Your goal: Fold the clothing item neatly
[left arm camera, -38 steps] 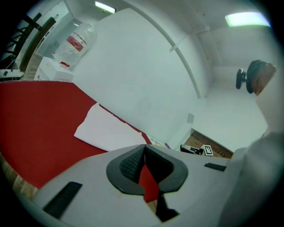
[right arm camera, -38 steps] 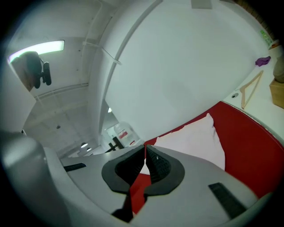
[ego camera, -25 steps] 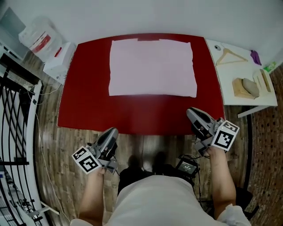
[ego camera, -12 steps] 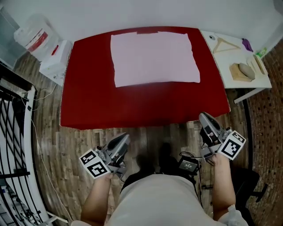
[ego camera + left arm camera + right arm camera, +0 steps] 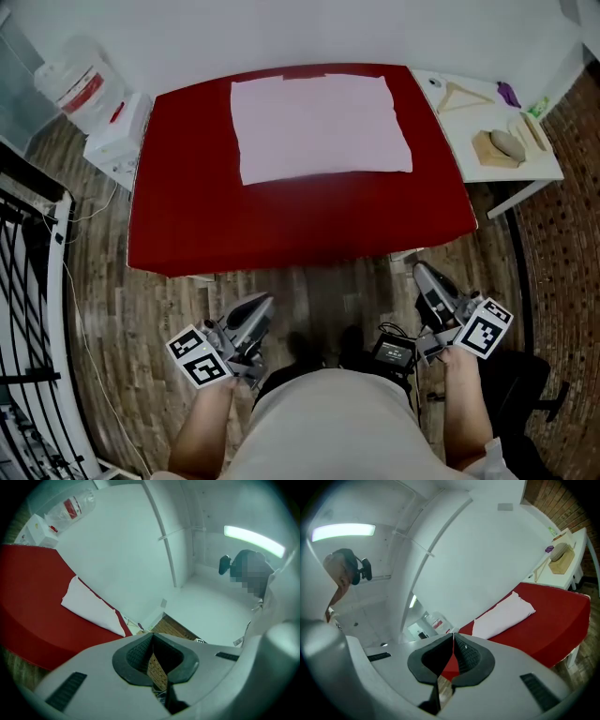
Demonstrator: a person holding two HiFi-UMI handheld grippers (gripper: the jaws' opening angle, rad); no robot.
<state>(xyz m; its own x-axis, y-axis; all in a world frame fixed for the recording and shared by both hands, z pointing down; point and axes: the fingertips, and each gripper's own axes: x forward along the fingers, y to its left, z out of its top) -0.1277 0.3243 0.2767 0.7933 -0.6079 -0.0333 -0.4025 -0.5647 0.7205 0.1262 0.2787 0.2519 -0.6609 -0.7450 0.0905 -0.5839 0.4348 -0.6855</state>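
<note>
Left hand-held gripper (image 5: 264,301) and right hand-held gripper (image 5: 421,271) are closed, empty; head view alone shows whole garment (image 5: 319,127).

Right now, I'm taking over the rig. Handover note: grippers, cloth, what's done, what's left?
Left gripper: shut, empty, over the floor, short of the table's near edge.
Right gripper: shut, empty, also off the table, by its near right corner.
Cloth: pale pink, a flat rectangle on the far half of the red table. Neither gripper touches it.
Done: it looks folded, with fairly square edges.
Left: probably nothing, unless a smaller fold is wanted. I can't tell that from here.
</note>
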